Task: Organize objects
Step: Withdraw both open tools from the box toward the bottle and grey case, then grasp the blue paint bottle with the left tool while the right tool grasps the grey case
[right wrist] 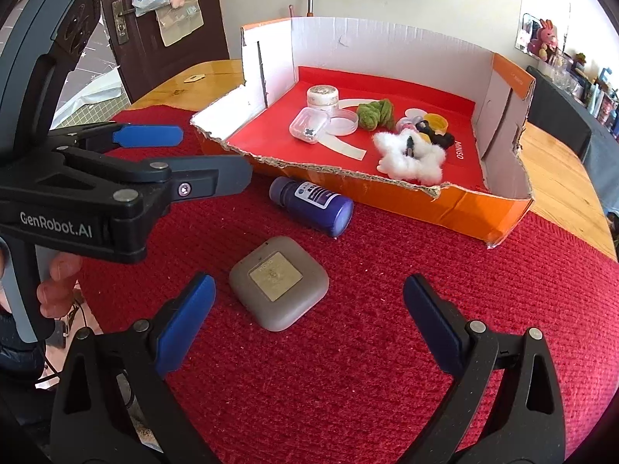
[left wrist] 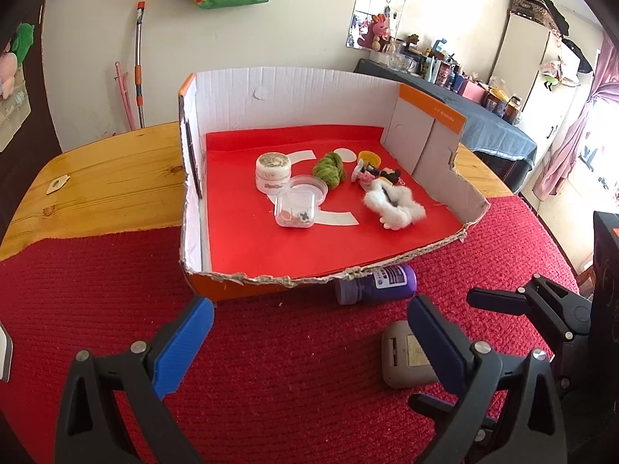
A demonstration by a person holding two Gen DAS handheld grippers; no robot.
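A cut-down cardboard box [left wrist: 271, 276] [right wrist: 464, 205] with a red floor holds a white jar [left wrist: 272, 172], a clear plastic case [left wrist: 294, 212], a green yarn ball [left wrist: 329, 168], a white fluffy toy [left wrist: 394, 205] [right wrist: 410, 158] and small figures [left wrist: 373, 174]. A purple bottle [left wrist: 377, 284] [right wrist: 313, 205] lies on its side on the red mat just outside the box's front wall. A grey square case [left wrist: 406, 355] [right wrist: 278, 282] lies nearer. My left gripper [left wrist: 309, 340] [right wrist: 209, 154] is open and empty, left of the case. My right gripper [right wrist: 309, 324] is open and empty, just behind the case.
A red woven mat [right wrist: 348, 386] covers the near part of a wooden table [left wrist: 108, 185]. A small tag [left wrist: 57, 185] lies on the bare wood at left. A cluttered side table [left wrist: 495, 116] stands behind at right.
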